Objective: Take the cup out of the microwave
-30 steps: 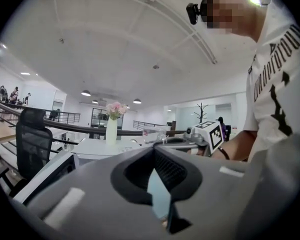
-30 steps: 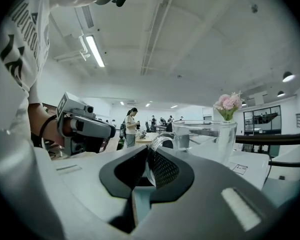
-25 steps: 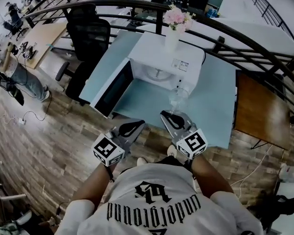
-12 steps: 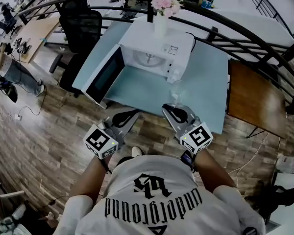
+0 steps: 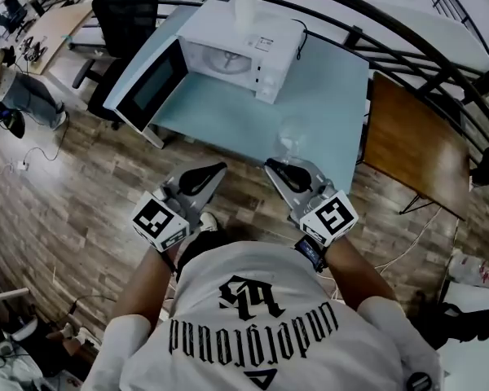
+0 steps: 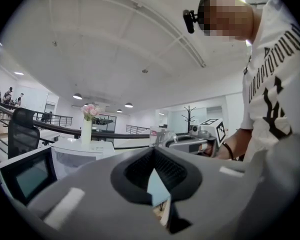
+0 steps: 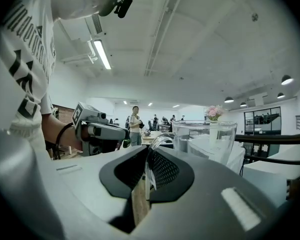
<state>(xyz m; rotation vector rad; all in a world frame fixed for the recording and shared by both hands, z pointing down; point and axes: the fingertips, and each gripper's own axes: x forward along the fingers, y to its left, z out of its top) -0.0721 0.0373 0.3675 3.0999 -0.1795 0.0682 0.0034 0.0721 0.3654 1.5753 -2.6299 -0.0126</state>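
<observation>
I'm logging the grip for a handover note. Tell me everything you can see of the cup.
The cup is clear and glass-like, a straight-walled cylinder with a curved handle on one side. Nothing shows inside it. It is upright and out of the microwave. In the head view it shows against the near part of the pale blue table. The right claw holds it, jaws closed on the handle.
</observation>
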